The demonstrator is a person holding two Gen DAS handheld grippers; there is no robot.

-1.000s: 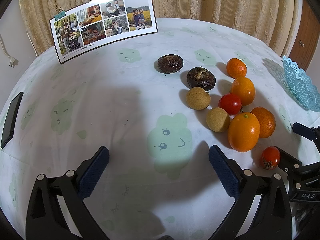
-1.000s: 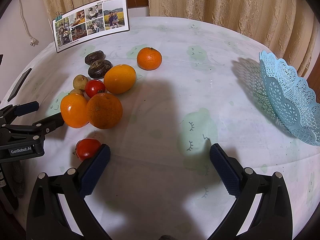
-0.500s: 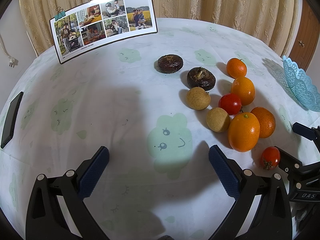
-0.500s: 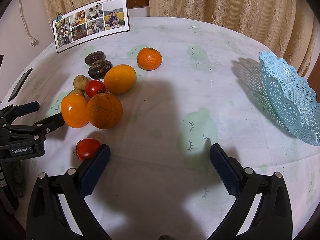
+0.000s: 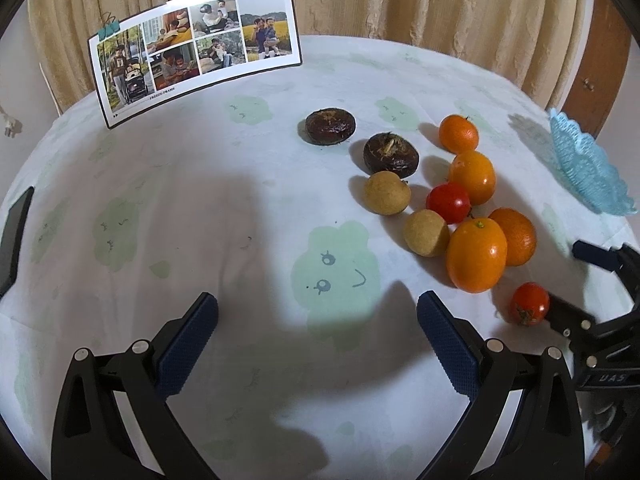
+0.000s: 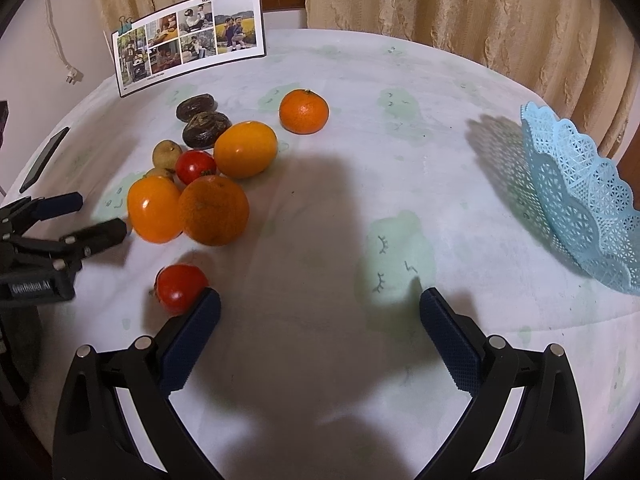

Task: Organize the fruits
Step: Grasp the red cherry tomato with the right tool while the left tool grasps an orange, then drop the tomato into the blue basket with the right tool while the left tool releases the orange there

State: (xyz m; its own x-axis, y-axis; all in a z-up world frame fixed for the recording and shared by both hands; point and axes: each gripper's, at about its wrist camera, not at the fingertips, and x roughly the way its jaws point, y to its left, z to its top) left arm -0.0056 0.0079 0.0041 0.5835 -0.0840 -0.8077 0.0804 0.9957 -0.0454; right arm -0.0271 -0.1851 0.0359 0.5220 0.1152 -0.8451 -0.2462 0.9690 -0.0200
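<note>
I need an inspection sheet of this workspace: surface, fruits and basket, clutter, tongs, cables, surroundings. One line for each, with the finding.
Surface: round table under a white cloth with pale green cartoon prints.
Job's things: fruits lie loose in one cluster: two dark brown fruits, two tan round fruits, oranges, two tomatoes, one apart. The blue lattice basket holds nothing that shows.
Clutter: clipped photo collage card standing at the far edge; dark flat device at the left edge.
Tongs: left tongs and right tongs are both open, holding nothing.
Cables: white plug and cord hanging by the wall.
Surroundings: beige curtains behind the table.
</note>
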